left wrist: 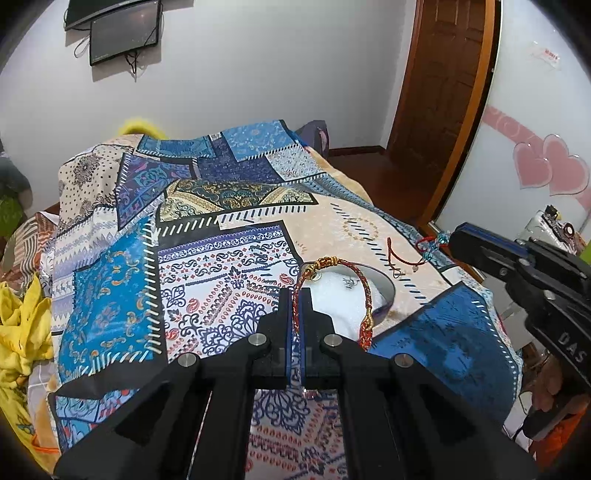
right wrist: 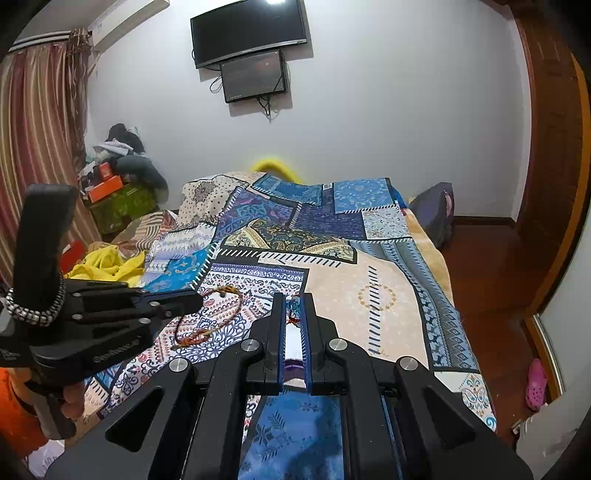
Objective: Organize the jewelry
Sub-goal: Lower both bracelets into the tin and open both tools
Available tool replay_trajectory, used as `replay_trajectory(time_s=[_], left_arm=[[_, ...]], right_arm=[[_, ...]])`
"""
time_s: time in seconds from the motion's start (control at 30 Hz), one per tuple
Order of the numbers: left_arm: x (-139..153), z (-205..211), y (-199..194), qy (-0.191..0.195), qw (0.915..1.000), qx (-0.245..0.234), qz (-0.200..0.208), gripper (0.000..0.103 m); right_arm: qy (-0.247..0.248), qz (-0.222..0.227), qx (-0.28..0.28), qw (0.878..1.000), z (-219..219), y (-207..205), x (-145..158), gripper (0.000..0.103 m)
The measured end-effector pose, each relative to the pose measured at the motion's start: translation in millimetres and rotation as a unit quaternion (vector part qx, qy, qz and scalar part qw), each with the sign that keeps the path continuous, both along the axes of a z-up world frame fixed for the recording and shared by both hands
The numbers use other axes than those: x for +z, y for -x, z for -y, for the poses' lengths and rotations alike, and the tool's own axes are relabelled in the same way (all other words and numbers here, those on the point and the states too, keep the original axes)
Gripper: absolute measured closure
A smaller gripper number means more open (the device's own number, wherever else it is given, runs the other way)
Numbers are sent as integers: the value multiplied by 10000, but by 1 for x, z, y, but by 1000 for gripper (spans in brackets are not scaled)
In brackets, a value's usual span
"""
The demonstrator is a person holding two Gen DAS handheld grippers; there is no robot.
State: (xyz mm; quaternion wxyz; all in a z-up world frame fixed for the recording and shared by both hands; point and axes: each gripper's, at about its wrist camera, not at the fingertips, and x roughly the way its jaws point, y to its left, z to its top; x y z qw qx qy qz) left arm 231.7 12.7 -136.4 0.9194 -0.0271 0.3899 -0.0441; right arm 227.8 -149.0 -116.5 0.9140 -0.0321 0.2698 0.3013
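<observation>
My left gripper (left wrist: 295,295) is shut on a red and gold braided bracelet (left wrist: 364,291), which loops in the air above a round dish (left wrist: 386,286) with a white inside and a small silver piece (left wrist: 348,282) in it. The same bracelet shows in the right wrist view (right wrist: 210,317), hanging from the left gripper (right wrist: 192,301). My right gripper (right wrist: 293,301) is shut on a thin red cord bracelet with blue beads (right wrist: 294,306). In the left wrist view that cord (left wrist: 406,254) hangs from the right gripper (left wrist: 452,240) beyond the dish.
A patchwork bedspread (left wrist: 207,266) covers the bed. Yellow cloth (left wrist: 18,332) lies at its left side. A wooden door (left wrist: 439,92) and a wardrobe with pink hearts (left wrist: 546,170) stand to the right. A TV (right wrist: 247,29) hangs on the far wall.
</observation>
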Motion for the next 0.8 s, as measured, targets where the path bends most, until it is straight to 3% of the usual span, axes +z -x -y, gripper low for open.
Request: replay_trajectory(time_s=[0.23,0.8], left_arm=[[-17,6,-22,-81,9997,-30,-219,101],[-43,23,-43,-106,9979,-215,-596,101]], right_arm=[[20,-70,106,9999,-7,-14,-4,97],[489,-1052,179,9931,-21,-52,-62,96]])
